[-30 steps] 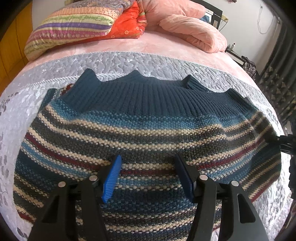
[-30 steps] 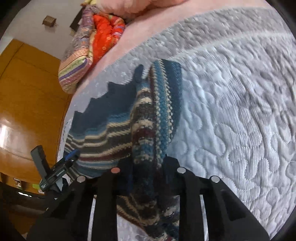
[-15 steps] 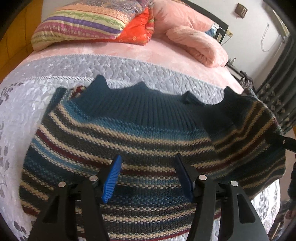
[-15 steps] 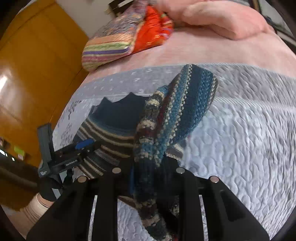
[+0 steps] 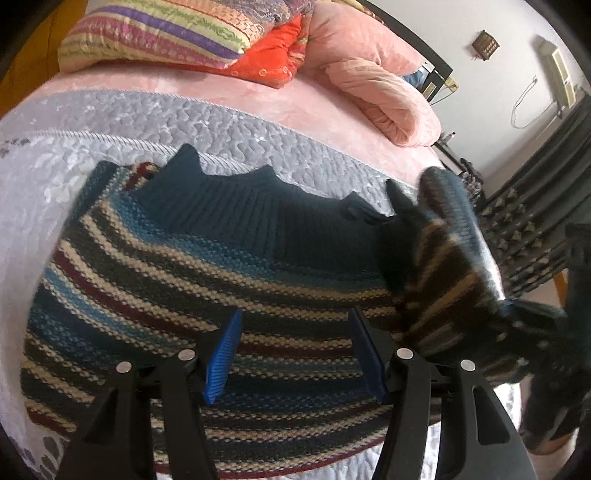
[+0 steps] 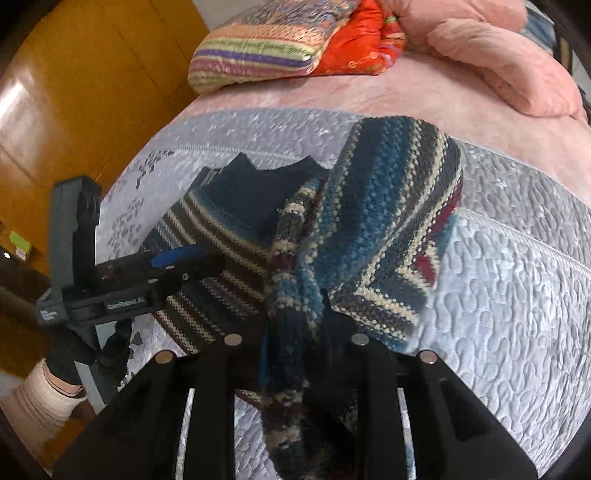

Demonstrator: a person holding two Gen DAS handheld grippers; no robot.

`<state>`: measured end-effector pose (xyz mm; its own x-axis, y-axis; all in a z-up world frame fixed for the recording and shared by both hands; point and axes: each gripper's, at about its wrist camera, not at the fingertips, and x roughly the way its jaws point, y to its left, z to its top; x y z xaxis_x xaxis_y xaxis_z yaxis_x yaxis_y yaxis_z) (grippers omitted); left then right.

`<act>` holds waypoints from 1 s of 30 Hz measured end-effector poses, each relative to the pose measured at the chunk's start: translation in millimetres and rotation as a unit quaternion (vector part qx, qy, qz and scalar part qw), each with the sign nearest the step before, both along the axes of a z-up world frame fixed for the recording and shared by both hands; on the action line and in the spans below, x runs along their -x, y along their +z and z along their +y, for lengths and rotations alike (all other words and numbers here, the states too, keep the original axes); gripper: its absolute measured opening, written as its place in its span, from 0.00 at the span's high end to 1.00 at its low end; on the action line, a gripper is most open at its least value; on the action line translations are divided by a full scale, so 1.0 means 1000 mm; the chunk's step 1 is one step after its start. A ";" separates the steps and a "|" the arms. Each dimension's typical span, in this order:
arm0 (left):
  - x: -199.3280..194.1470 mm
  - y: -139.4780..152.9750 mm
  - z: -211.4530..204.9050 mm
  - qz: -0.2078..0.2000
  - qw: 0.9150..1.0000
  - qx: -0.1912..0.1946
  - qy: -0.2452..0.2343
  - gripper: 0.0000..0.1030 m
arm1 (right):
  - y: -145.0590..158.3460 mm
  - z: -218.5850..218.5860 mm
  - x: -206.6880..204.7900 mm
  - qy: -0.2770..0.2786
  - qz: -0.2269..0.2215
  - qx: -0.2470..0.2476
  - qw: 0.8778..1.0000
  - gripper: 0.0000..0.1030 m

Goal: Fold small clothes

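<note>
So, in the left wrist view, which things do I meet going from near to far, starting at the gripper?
left gripper → striped sweater → grey quilted cover → pink sheet → striped pillow

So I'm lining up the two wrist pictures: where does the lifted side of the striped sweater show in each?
Left wrist view: the lifted side rises at right, blurred, above the flat striped sweater.
Right wrist view: it hangs at centre, bunched in the right gripper, which is shut on it.
Shared landmark: the striped pillow at the bed's far end.
</note>
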<state>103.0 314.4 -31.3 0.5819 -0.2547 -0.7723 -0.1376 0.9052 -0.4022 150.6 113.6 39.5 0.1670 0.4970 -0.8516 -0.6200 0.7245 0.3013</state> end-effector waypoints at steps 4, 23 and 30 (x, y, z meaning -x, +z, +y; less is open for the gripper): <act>-0.007 -0.006 0.006 0.007 0.998 0.069 -0.001 0.42 | -0.009 0.014 0.002 0.009 0.013 0.005 1.000 0.79; -0.044 -0.042 -0.009 0.011 0.977 0.207 -0.051 0.42 | -0.028 -0.030 -0.021 -0.042 0.189 -0.146 0.970 0.64; -0.054 -0.035 -0.021 -0.009 0.975 0.216 -0.061 0.42 | -0.040 -0.067 -0.026 -0.100 0.175 -0.110 0.973 0.69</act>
<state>157.4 293.7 -66.3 0.5396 -0.6215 -0.5680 -0.0291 0.6605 -0.7503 176.5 46.7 -0.5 -0.0027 0.6610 -0.7504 -0.3054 0.7140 0.6300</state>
